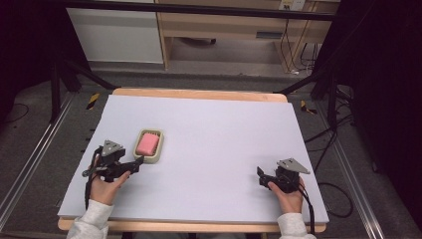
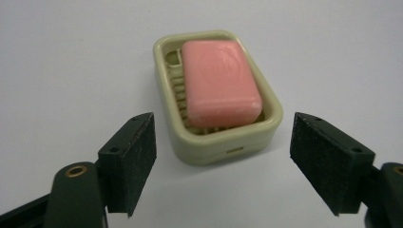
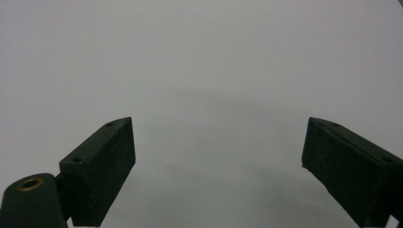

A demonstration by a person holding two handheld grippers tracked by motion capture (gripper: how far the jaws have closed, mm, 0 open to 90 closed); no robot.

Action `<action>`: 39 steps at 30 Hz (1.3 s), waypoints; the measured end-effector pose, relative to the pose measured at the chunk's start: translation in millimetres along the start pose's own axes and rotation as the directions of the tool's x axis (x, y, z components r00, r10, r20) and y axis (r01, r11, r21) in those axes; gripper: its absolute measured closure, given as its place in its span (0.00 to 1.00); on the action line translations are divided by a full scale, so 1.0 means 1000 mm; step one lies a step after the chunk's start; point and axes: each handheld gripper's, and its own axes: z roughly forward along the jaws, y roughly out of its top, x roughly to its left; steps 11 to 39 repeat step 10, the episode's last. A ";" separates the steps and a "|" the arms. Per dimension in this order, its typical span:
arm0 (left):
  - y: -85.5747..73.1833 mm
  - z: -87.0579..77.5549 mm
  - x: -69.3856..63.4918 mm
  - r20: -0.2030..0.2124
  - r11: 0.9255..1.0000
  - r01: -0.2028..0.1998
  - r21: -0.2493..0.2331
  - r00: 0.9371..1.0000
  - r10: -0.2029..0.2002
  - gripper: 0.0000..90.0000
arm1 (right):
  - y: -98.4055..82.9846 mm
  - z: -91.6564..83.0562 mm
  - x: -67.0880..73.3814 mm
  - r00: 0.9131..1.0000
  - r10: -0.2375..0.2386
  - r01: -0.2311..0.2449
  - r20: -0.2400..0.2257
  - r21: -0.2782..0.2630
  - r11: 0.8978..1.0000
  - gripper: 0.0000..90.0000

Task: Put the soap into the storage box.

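While both claws gape, left claw [image 2: 223, 161] facing pink soap [image 2: 221, 83] in dish [image 2: 223, 145], right claw [image 3: 218, 175] over mat [image 3: 199, 71]

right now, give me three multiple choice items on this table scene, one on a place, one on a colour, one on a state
1. Where does the rectangular pink soap bar lie?
A. in the cream plastic soap dish
B. on the bare white table sheet
C. between the right gripper's jaws

2. What colour are the gripper jaws' pads?
A. white
B. black
C. pink

3. How do the left gripper's jaws stand?
A. shut on the dish
B. shut on the soap
C. open, clear of the dish

Answers:
1 A, the soap rests inside the dish's rim.
2 B, both gripper views show black pads.
3 C, gaps show between each pad and the dish.
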 end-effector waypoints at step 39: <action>-0.026 -0.007 0.018 -0.031 1.000 0.002 0.021 1.000 -0.002 0.24 | 0.000 0.000 0.000 1.000 0.004 -0.004 -0.003 0.003 1.000 0.12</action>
